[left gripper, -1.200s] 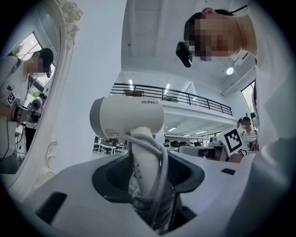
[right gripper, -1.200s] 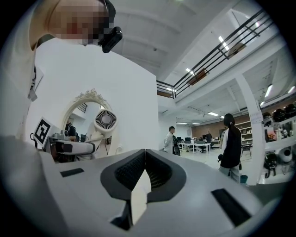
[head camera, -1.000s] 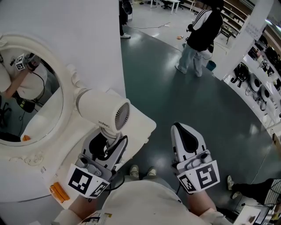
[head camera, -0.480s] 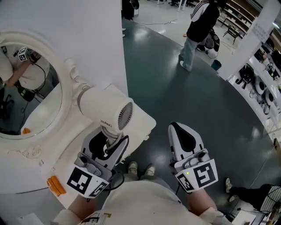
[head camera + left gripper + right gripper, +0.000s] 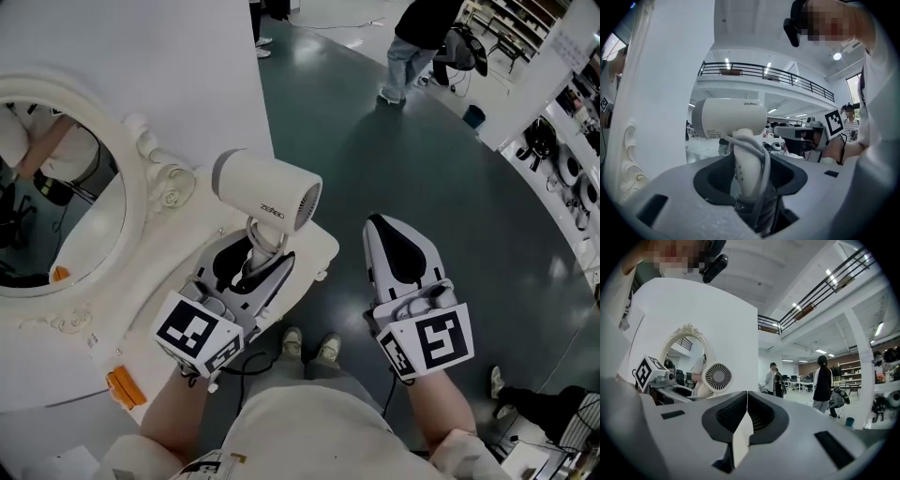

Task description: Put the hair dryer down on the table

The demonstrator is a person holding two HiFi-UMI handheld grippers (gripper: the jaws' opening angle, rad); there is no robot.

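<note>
A white hair dryer (image 5: 267,192) stands upright over the near corner of the white table (image 5: 314,255). Its handle sits between the jaws of my left gripper (image 5: 255,255), which is shut on it. In the left gripper view the dryer's body (image 5: 729,117) tops the handle (image 5: 746,164), and its grey cord loops down along the handle into my left gripper (image 5: 751,190). My right gripper (image 5: 386,242) hangs over the dark floor right of the table, shut with nothing in it. From the right gripper view the dryer's round rear grille (image 5: 717,377) shows at left, beyond the closed right gripper (image 5: 746,401).
An ornate white oval mirror (image 5: 56,216) leans on the white wall at the table's left. A small orange thing (image 5: 125,386) lies near the table's front edge. A person (image 5: 417,42) walks on the dark green floor farther off. Shelves with appliances line the right side (image 5: 553,150).
My left gripper has moved right and forward with the hair dryer, and the dryer has turned so its rear grille faces right. My right gripper has barely moved.
</note>
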